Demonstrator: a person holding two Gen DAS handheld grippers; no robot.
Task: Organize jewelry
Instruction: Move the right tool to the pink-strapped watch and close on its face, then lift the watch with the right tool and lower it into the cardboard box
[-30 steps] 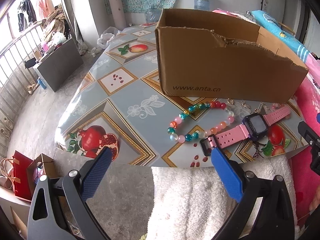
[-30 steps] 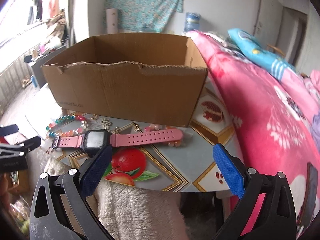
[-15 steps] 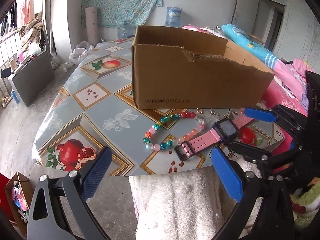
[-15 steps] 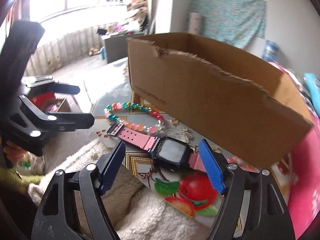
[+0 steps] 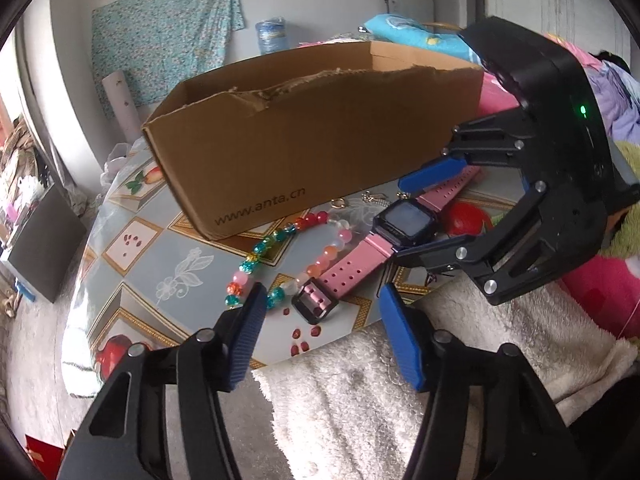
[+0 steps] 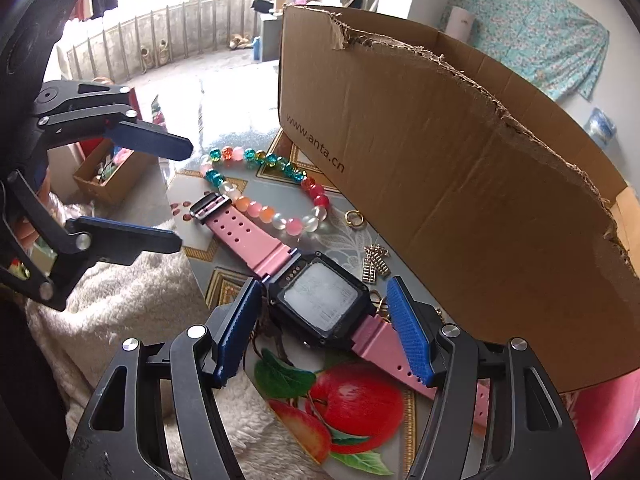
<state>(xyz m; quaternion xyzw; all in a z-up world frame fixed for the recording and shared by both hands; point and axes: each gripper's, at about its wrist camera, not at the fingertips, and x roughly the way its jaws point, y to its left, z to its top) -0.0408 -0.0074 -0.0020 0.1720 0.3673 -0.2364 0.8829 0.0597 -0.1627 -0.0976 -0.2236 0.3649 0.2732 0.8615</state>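
A pink watch with a black face lies on the table in front of an open cardboard box. A colourful bead bracelet lies beside its buckle end. My right gripper is open, its blue pads either side of the watch face. My left gripper is open, just short of the watch buckle. Small metal charms and a gold ring lie by the box.
The table has a fruit-pattern cloth. A white fluffy towel lies at the near table edge. Pink bedding is at the right. A small box of items stands on the floor.
Both grippers have moved in toward the watch. The right gripper now straddles the watch face; the left has come up to the buckle end and narrowed a little.
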